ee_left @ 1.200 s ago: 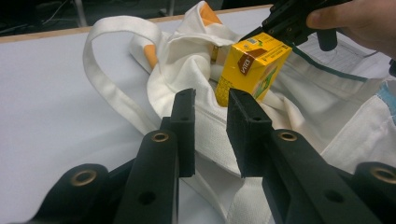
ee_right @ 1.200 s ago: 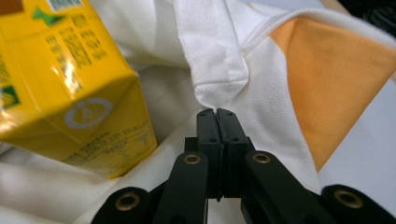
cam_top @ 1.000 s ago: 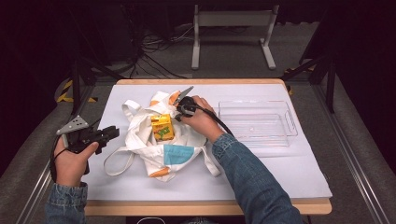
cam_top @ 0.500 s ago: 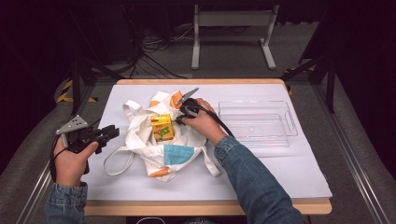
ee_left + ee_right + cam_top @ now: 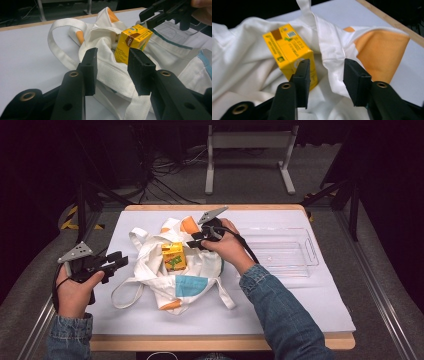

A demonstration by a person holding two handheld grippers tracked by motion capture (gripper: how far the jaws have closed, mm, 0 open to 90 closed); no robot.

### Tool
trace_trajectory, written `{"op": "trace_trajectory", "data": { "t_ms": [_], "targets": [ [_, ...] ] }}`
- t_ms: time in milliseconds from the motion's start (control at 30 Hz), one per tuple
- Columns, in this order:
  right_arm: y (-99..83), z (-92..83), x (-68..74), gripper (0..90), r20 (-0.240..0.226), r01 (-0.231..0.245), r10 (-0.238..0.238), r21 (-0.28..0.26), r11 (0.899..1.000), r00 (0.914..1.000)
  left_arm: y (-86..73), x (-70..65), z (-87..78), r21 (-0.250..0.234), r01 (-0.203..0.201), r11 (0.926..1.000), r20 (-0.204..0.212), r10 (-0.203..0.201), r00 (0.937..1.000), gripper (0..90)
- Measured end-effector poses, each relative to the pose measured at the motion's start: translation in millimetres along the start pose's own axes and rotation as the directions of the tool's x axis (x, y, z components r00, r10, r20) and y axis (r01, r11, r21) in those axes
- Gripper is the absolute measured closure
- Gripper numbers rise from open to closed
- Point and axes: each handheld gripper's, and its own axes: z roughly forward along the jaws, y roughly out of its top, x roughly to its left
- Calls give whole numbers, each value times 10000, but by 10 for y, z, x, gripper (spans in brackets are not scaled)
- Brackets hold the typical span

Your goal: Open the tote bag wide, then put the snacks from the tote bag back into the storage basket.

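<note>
A white tote bag (image 5: 192, 270) with orange and blue patches lies crumpled mid-table. A yellow juice carton (image 5: 173, 256) stands on it, tilted a little. My left gripper (image 5: 117, 260) hovers open at the bag's left side, apart from it. In the left gripper view it (image 5: 111, 53) points at the carton (image 5: 132, 41) across a strap. My right gripper (image 5: 196, 241) is open at the bag's far right edge. In the right gripper view a fold of the bag (image 5: 332, 60) runs between its open jaws (image 5: 325, 63), with the carton (image 5: 289, 50) just left of them.
A clear plastic tray (image 5: 300, 265) sits empty to the right of the bag. A white sheet (image 5: 280, 305) covers the table, whose wooden edge (image 5: 220, 342) shows at the front. The bag's loose handles (image 5: 125, 292) loop out to the left.
The right hand has edged slightly nearer and lower onto the bag's far edge. The left gripper, carton and bag have stayed where they were.
</note>
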Motion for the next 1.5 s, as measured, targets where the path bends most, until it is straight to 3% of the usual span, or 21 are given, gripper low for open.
{"op": "trace_trajectory", "data": {
  "t_ms": [167, 433, 567, 667, 900, 1067, 1167, 1233, 1367, 1500],
  "targets": [
    [23, -82, 68, 512, -338, 21, -41, -566, 9984, 9994, 15, 3, -2, -127, 39, 9999, 26, -39, 10000, 597],
    [41, -136, 214, 360, -1378, -120, -121, -1726, 9849, 9904, 32, 20, 4, -247, 51, 9997, 94, -49, 9999, 582],
    [32, -102, 250, 317, -1983, -341, -38, -1876, 9816, 9801, 36, 28, 2, -281, 86, 9996, 110, -83, 9999, 578],
    [23, -71, 274, 295, -2765, -704, 95, -2112, 9749, 9610, 42, 34, -2, -328, 109, 9994, 101, -106, 9999, 579],
    [-4, 13, 294, 255, -2009, -464, 34, -2097, 9767, 9796, 42, 35, -10, -364, 88, 9993, 48, -87, 10000, 572],
    [-34, 138, 312, 238, -1851, -497, 98, -2120, 9760, 9827, 44, 33, -14, -387, 119, 9992, 38, -117, 9999, 571],
    [-51, 233, 315, 230, -1496, -274, -28, -1995, 9795, 9887, 40, 28, -3, -360, 82, 9993, 68, -80, 9999, 565],
    [-44, 265, 302, 235, -1273, -214, -61, -2141, 9766, 9918, 37, 31, 0, -344, 56, 9994, 35, -55, 10000, 566],
    [-61, 348, 267, 218, -980, -96, -78, -1759, 9844, 9952, 36, 36, -1, -333, 37, 9994, 39, -36, 10000, 567],
    [-93, 430, 252, 208, -995, -24, -133, -1559, 9878, 9950, 32, 38, 2, -341, 75, 9994, 41, -73, 10000, 566]
  ]
}}
